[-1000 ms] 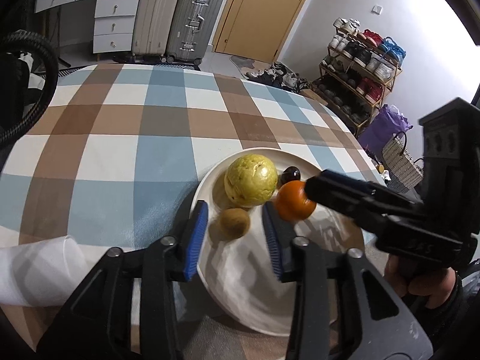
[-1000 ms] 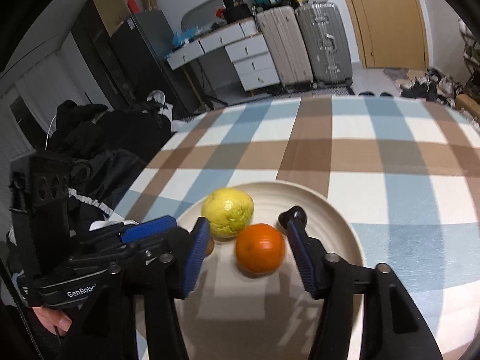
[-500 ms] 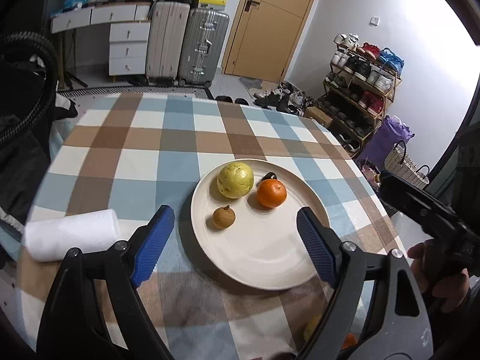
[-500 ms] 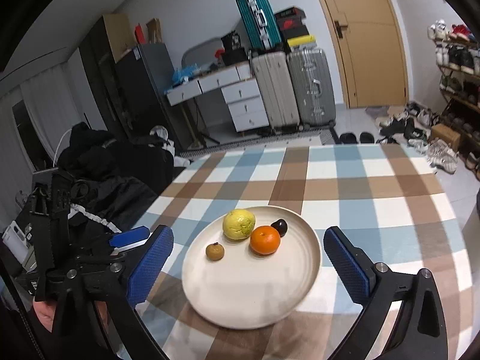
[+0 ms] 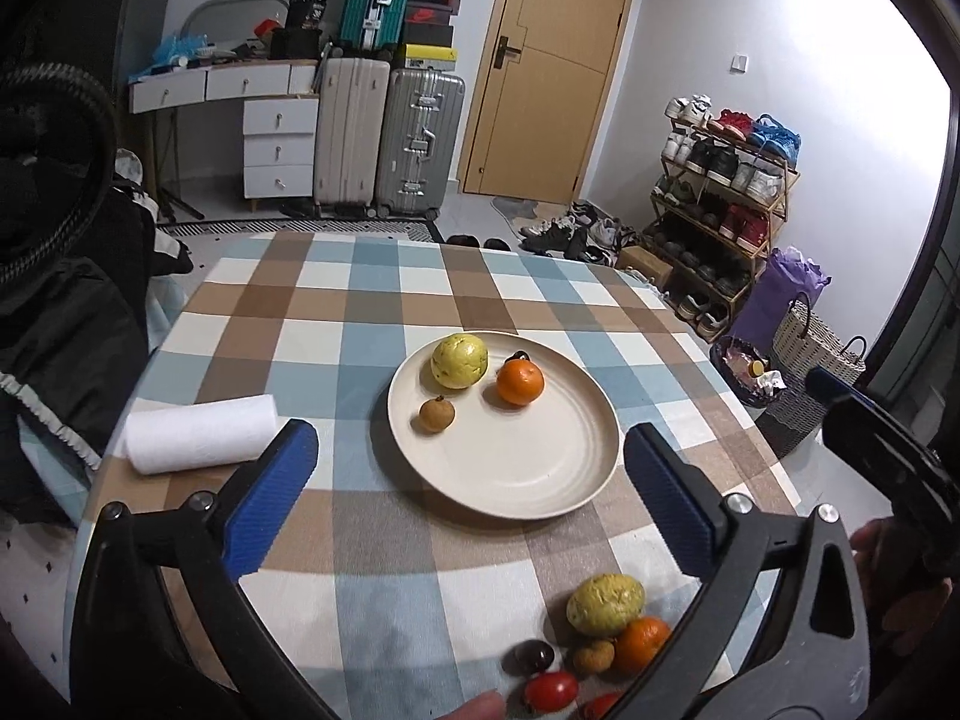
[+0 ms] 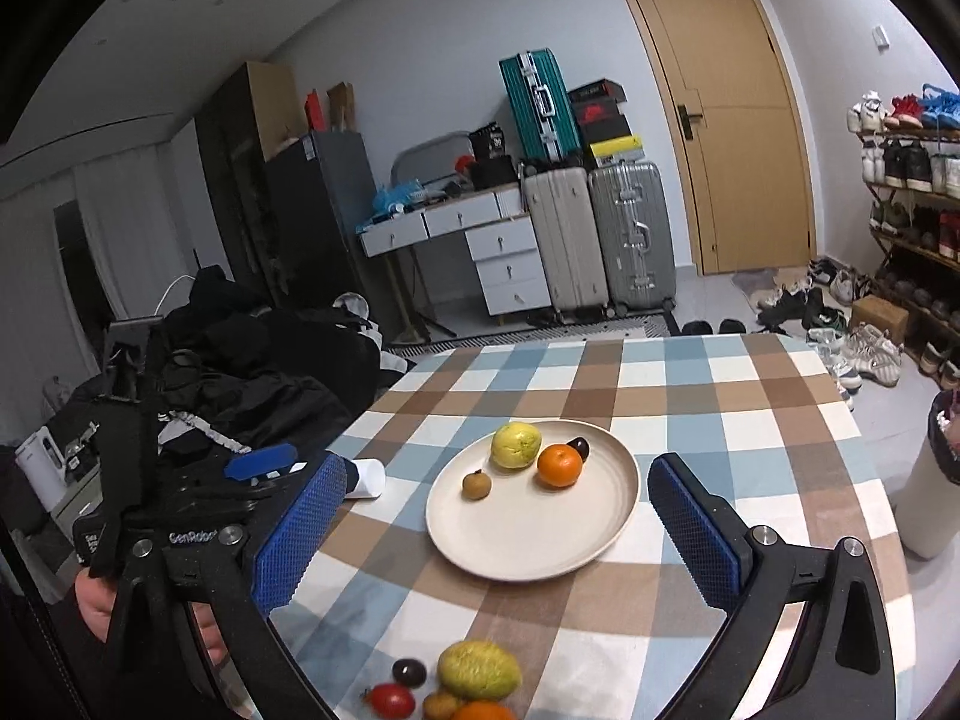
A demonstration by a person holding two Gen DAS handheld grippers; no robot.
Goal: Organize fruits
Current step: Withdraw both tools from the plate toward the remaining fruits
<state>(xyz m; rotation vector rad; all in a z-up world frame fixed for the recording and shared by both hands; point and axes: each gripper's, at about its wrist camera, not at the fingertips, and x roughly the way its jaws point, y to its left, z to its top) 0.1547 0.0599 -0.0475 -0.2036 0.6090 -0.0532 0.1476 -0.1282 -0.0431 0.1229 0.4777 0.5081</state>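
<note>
Left wrist view: left gripper (image 5: 468,489) fingers spread wide, empty, above plate (image 5: 528,480) on checked surface (image 5: 336,324). Plate held orange (image 5: 519,382), yellow fruit (image 5: 459,360), small brown fruit (image 5: 436,414). Paper roll (image 5: 198,433) lay left of plate. Loose fruit pile (image 5: 600,630) sat at near edge. Right gripper (image 6: 498,516) fingers likewise apart, empty.

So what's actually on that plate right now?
On the plate sit a yellow-green fruit, an orange, a small brown fruit and a small dark fruit, which the orange mostly hides in the left view. The near half is bare.
</note>
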